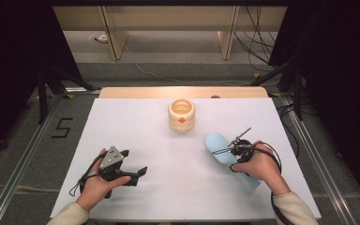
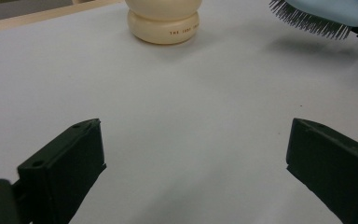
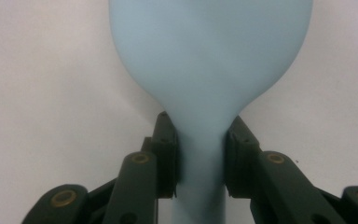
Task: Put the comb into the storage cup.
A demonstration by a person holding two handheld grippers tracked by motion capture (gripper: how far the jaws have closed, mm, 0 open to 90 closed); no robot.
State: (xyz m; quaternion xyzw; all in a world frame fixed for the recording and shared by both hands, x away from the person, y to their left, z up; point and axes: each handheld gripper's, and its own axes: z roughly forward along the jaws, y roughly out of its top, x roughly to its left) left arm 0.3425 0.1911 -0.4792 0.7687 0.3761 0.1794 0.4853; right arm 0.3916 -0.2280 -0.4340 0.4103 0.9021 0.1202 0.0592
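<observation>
The person's forearms are entering from the bottom edge of the high view. The left gripper (image 1: 130, 165) is resting low over the white table (image 1: 159, 154) with its jaws standing wide apart and nothing between them. The right gripper (image 3: 200, 149) is clamping the narrow neck of a light-blue hairbrush (image 3: 209, 60), one jaw pressing on each side. The hairbrush is sitting right of the table's centre, its head pointing toward the cream ceramic cup (image 1: 182, 114), bristles facing down and clear of the surface. The cup is standing upright near the far edge, well apart from the brush.
</observation>
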